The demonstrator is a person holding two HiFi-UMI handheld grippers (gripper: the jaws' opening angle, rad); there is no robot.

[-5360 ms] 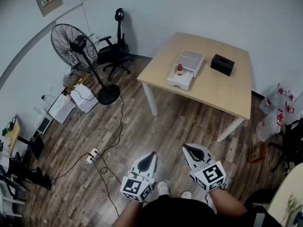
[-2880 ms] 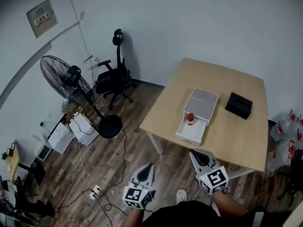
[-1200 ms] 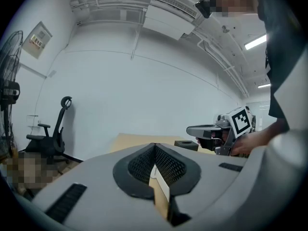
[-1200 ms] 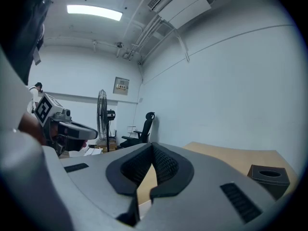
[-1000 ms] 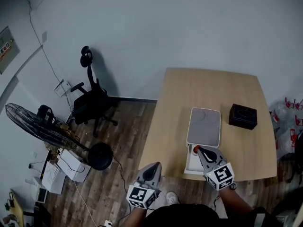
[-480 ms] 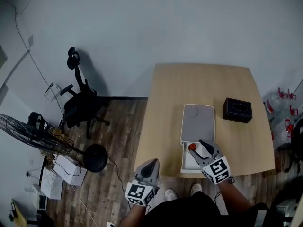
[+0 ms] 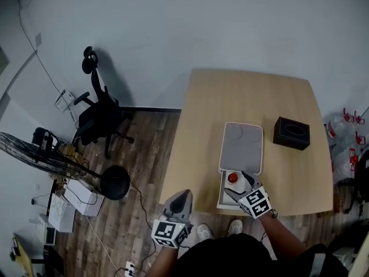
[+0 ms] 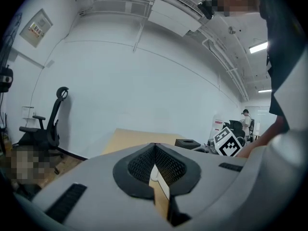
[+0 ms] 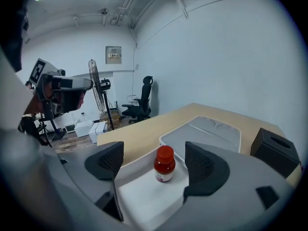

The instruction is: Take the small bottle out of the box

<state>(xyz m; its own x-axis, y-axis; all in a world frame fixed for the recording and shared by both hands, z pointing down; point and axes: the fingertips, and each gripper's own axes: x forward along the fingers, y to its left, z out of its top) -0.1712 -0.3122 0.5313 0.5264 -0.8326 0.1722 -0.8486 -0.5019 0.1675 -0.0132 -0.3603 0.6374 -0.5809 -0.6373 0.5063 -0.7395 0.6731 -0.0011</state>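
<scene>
The small bottle (image 7: 232,178) has a red cap and stands upright in the white open drawer (image 7: 222,199) of the box (image 7: 241,148) on the wooden table. In the right gripper view the bottle (image 9: 164,164) stands a little ahead of my right gripper (image 9: 153,159), in line with the gap between its pads. The jaws are opening wide and touch nothing. In the head view the right gripper (image 7: 237,184) hovers over the drawer. My left gripper (image 7: 182,196) hangs shut and empty in front of the table's near edge; in its own view the left gripper (image 8: 154,150) has its tips together.
A black tissue box (image 7: 292,133) sits at the table's right side. The table (image 7: 202,126) stands against the wall. A black office chair (image 7: 101,114) and a standing fan (image 7: 46,154) are on the wooden floor to the left. Water bottles (image 7: 346,137) stand at the right.
The person has walked up to the table. My right gripper has come down over the drawer and its jaws have gone from shut to wide apart. The left gripper stays shut.
</scene>
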